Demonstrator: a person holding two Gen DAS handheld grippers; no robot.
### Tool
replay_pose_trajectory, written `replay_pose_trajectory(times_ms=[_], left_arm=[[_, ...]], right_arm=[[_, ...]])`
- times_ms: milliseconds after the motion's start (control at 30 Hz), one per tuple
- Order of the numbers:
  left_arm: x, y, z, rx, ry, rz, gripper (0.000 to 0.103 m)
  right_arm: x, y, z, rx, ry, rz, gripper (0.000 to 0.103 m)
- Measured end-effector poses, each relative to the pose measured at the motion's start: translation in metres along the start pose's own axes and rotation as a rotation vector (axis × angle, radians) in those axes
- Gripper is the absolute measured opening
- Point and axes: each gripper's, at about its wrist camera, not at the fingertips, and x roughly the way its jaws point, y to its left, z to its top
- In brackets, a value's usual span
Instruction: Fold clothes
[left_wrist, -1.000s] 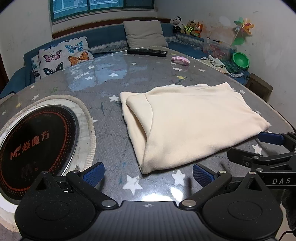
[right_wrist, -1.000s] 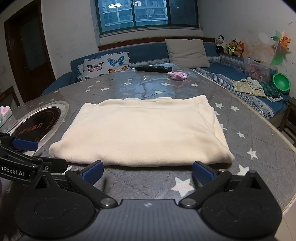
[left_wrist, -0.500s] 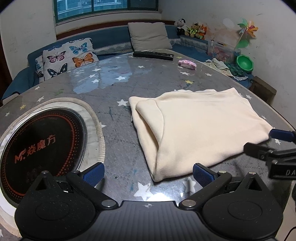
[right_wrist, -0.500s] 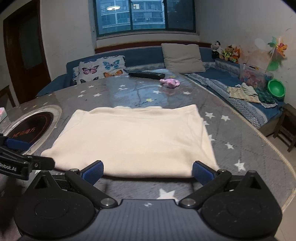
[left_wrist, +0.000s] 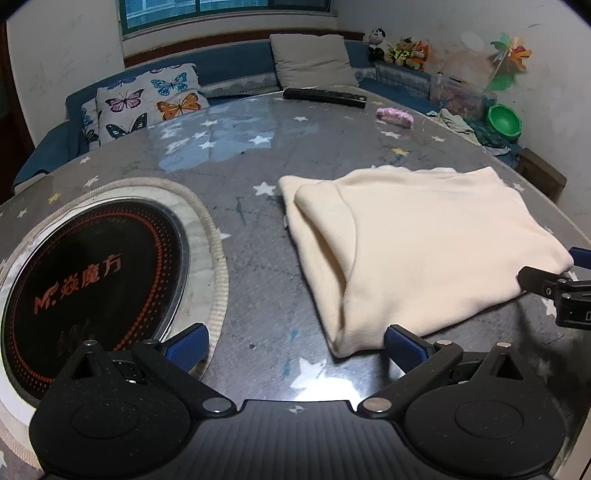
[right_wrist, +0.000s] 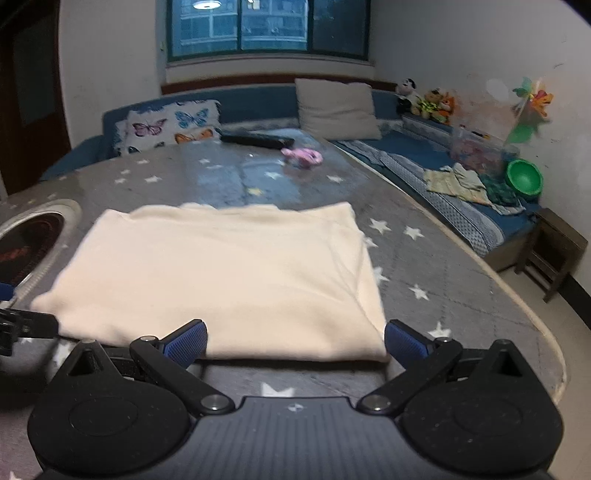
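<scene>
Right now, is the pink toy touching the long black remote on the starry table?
Apart. The left wrist view shows bare grey tabletop between the pink toy and the long black remote; the right wrist view shows that gap too.

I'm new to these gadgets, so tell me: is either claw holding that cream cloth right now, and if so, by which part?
Nothing is held. The left claw and right claw are both open, at the near edge of the folded cream cloth lying on the table.

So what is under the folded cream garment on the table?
The cream garment lies flat on the star-patterned table, which shows all around it. Its folded-in layers cover anything beneath, so that cannot be seen.
</scene>
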Motion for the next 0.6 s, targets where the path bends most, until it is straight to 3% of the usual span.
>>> replay_pose_trajectory(times_ms=[167,600], left_arm=[[-0.001,0.002,0.000,-0.006,0.000,0.006,0.103],[-0.015,-0.007,-0.006,-0.002,-0.026,-0.030,0.103]], right_arm=[[-0.001,-0.006,0.002,0.018,-0.007,-0.023,0.103],[-0.010,0.005,-0.007,0.038,-0.002,0.019,0.103]])
